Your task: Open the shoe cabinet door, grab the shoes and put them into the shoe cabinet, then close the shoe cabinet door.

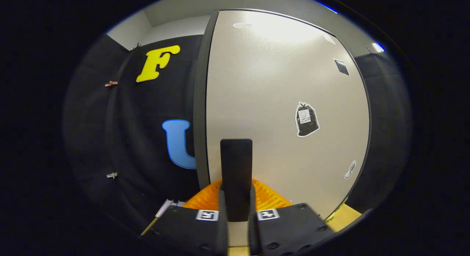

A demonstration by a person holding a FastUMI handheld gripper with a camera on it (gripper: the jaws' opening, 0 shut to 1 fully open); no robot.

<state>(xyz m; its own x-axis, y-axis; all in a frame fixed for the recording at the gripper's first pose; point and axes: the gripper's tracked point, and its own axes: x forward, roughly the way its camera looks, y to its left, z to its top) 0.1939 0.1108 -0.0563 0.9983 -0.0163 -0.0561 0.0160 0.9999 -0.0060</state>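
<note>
The shoe cabinet door (279,101) is a pale, flat panel with a dark edge (200,112) on its left, standing close in front of me. A black, upright bar handle (236,164) sits near that edge. My gripper (237,199) is shut on the handle's lower part, with one finger pressing on each side. The door's left edge shows its thickness, with the booth's black cloth wall beyond it. I cannot tell how far the door is swung.
Stickers dot the door: a black bag shape (307,120), a small dark one (341,67) higher up and a little shoe shape (350,169). A wooden surface (343,215) shows low on the right. Some white sheets (168,207) lie low on the left.
</note>
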